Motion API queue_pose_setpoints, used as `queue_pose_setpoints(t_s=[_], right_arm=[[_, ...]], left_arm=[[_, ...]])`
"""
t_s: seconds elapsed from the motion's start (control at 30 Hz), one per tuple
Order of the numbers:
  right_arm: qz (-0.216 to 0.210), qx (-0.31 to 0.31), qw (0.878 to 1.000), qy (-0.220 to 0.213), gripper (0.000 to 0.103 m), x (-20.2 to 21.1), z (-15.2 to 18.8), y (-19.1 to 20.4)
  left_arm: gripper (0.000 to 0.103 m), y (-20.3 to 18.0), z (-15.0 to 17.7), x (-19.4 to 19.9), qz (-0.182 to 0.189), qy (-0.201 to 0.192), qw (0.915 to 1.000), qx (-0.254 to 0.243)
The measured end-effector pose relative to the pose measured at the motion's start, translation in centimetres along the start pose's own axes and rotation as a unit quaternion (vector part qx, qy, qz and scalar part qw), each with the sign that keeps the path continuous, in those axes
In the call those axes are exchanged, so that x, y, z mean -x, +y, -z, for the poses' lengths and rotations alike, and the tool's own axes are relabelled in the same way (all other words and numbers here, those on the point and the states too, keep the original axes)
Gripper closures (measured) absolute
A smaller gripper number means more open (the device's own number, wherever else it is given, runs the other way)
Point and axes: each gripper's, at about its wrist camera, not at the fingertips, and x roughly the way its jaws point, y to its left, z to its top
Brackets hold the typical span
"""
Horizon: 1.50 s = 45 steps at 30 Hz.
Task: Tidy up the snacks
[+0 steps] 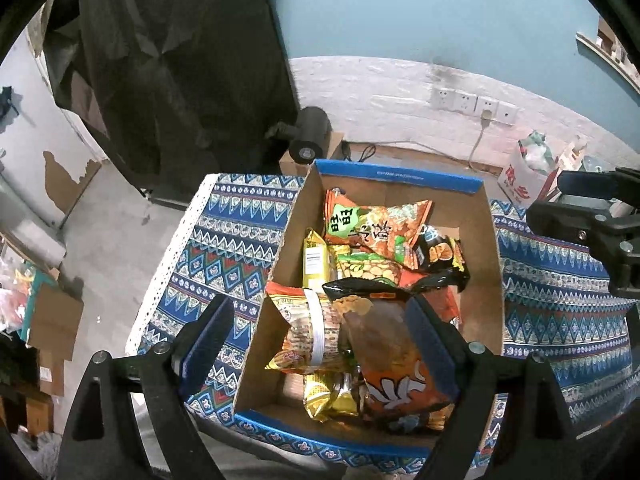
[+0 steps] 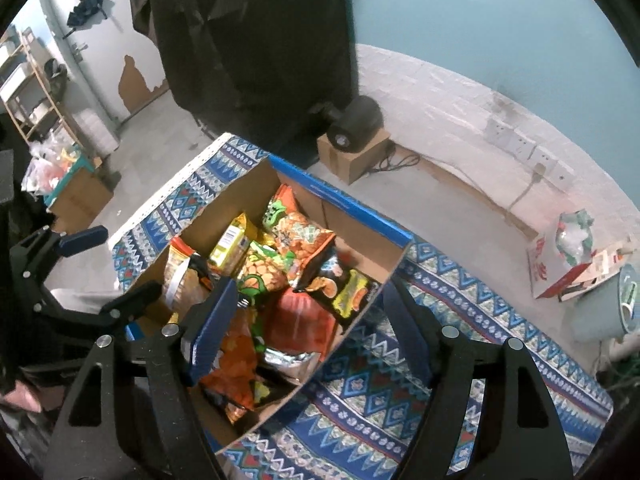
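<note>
Both wrist views look steeply down from close above — sharing the snack box (image 1: 492,264) (image 2: 240,196) and, seemingly, the far wall.

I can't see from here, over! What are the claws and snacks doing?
Left claw open, empty, above the brown cardboard box with blue rim. Right claw open, empty. Colourful foil snack bags piled inside the box. Nothing in the way.
</note>
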Motion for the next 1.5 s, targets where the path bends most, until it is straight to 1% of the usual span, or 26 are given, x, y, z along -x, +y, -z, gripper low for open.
queue_pose_setpoints(t_s=[0.07, 0.17, 0.3, 0.43, 0.53, 0.73, 1.0, 1.23, 1.5], right_arm=[[0.006, -0.001, 1.000, -0.008, 0.023, 0.6, 0.3, -0.1], [0.012, -0.001, 1.000, -0.017, 0.023, 1.4, 0.8, -0.2], [0.019, -0.003, 0.999, -0.030, 0.022, 2.3, 1.4, -0.4], [0.022, -0.010, 0.999, -0.038, 0.022, 2.9, 2.1, -0.7], [0.029, -0.014, 0.999, -0.043, 0.022, 3.2, 2.5, -1.0], [0.040, -0.008, 0.998, -0.046, 0.022, 3.5, 3.3, -1.3], [0.038, -0.006, 0.998, -0.051, 0.022, 4.0, 3.5, -1.2], [0.043, -0.006, 0.997, -0.058, 0.021, 4.4, 3.3, -1.0], [0.042, -0.005, 0.998, -0.054, 0.021, 4.2, 3.4, -1.0]], left_arm=[[0.013, -0.2, 0.0, 0.7, -0.004, -0.009, 0.9999, -0.003], [0.010, -0.4, 0.1, 1.9, -0.009, -0.023, 0.9997, -0.007], [0.009, -0.7, -0.1, 3.3, -0.010, -0.040, 0.9991, -0.013], [0.008, -0.9, -0.2, 4.4, -0.002, -0.050, 0.9986, -0.015], [0.003, -1.1, -0.3, 5.0, -0.003, -0.061, 0.9980, -0.018], [0.002, -1.5, -0.2, 6.3, 0.009, -0.073, 0.9971, -0.019], [0.002, -1.6, -0.1, 7.1, 0.010, -0.082, 0.9964, -0.016], [0.002, -1.5, 0.0, 6.5, 0.007, -0.071, 0.9973, -0.014], [0.002, -1.6, 0.1, 6.7, 0.008, -0.071, 0.9973, -0.018]])
